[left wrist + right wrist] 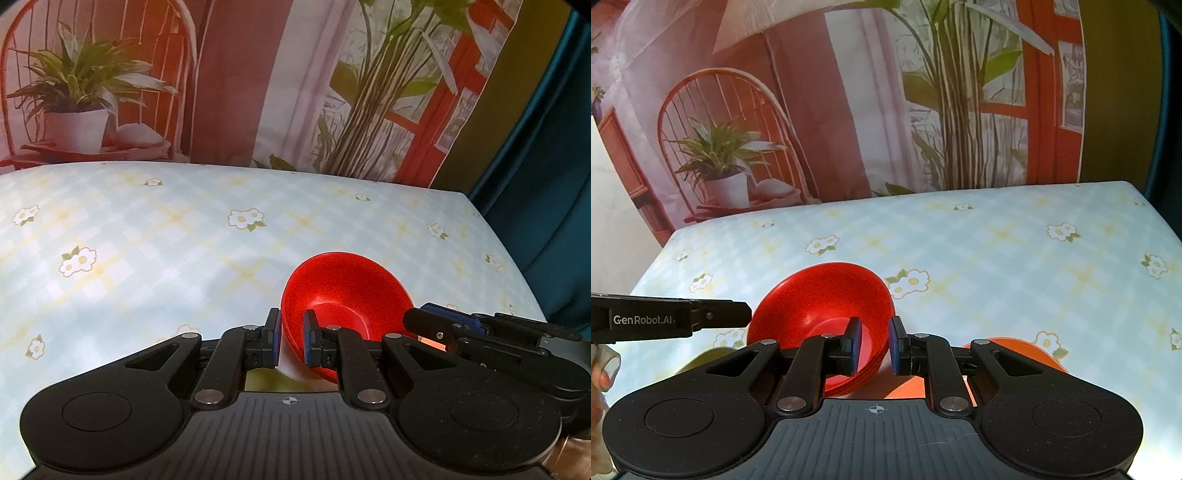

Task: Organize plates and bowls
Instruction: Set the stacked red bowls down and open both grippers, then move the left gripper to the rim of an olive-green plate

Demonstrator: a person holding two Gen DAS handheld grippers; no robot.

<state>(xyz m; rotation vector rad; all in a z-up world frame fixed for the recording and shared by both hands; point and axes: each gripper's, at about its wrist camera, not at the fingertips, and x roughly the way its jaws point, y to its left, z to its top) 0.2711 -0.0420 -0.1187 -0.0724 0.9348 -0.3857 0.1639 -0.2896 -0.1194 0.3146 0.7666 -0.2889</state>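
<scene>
A stack of red bowls (343, 291) sits on the flowered tablecloth, also in the right wrist view (820, 299). My left gripper (291, 338) straddles the stack's left rim, one pad outside and one inside, a visible gap between the pads. My right gripper (873, 343) straddles the stack's right rim the same way, partly open. The right gripper shows in the left wrist view (443, 325), the left one in the right wrist view (701, 317). An orange plate (1027, 350) lies under my right gripper. A green dish (705, 358) shows beside the red stack, mostly hidden.
The table (147, 240) has a pale blue checked cloth with white flowers. A printed backdrop (221, 81) of plants and a chair hangs behind its far edge. A dark teal curtain (546, 184) is off the right edge.
</scene>
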